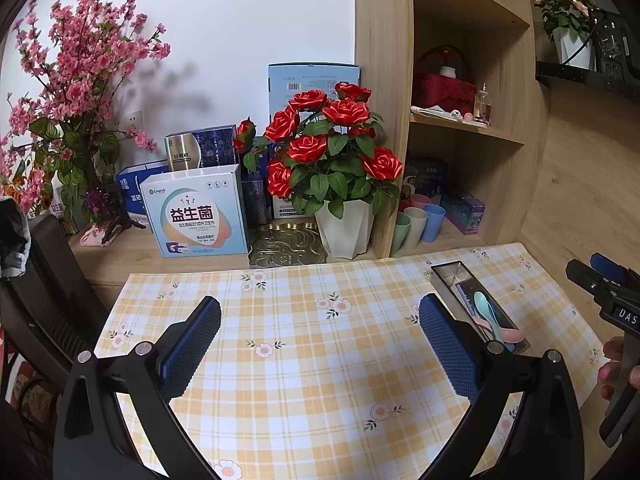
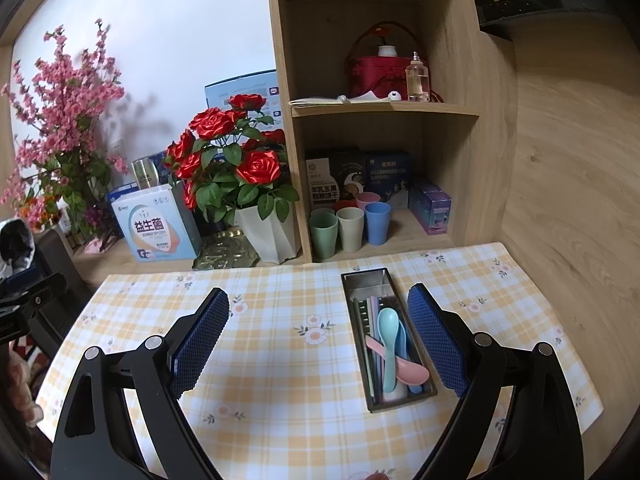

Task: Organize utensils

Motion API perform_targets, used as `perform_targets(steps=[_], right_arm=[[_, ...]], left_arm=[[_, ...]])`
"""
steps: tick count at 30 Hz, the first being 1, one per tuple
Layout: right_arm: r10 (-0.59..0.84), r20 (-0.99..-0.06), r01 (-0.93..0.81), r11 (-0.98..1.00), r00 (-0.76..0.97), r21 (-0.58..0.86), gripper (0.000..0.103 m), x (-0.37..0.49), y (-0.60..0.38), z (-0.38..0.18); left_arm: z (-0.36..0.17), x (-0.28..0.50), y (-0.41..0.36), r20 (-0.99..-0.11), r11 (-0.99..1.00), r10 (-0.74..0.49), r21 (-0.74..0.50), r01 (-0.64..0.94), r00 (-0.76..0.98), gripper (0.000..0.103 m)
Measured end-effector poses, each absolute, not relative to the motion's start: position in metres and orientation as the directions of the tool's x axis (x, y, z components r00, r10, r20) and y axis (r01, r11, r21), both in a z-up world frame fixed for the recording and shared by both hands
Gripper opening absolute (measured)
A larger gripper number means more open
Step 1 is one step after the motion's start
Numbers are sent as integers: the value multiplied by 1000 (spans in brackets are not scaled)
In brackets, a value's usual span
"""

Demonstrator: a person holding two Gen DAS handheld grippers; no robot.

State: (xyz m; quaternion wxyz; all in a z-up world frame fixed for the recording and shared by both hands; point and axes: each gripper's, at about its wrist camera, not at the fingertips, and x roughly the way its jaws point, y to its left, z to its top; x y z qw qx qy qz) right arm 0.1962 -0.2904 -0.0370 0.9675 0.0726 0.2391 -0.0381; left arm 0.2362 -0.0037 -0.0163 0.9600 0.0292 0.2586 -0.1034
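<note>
We held both grippers, left (image 1: 320, 336) and right (image 2: 318, 328), wide open and empty, spoons (image 2: 390, 354) already in the tray (image 2: 362, 280) beside our right jaw, so sorting looked finished.

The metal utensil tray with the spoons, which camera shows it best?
The right wrist view: the metal utensil tray lies nearly whole between the open fingers, its teal spoon and pink spoon clear. In the left wrist view it sits off to the right, partly hidden behind the left gripper's right finger.
</note>
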Motion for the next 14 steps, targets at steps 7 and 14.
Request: perform_targets(steps=[7,14], right_arm=[[-57,-447,123,985,893,119,88,194,-293,-34],[-57,-442,124,985,895,124,88,194,-294,-33]], left_arm=[[-14,234,-1,-494,978,-182,1,210,850,97],[-13,235,2,-492,980,-174,-4,198,853,97]])
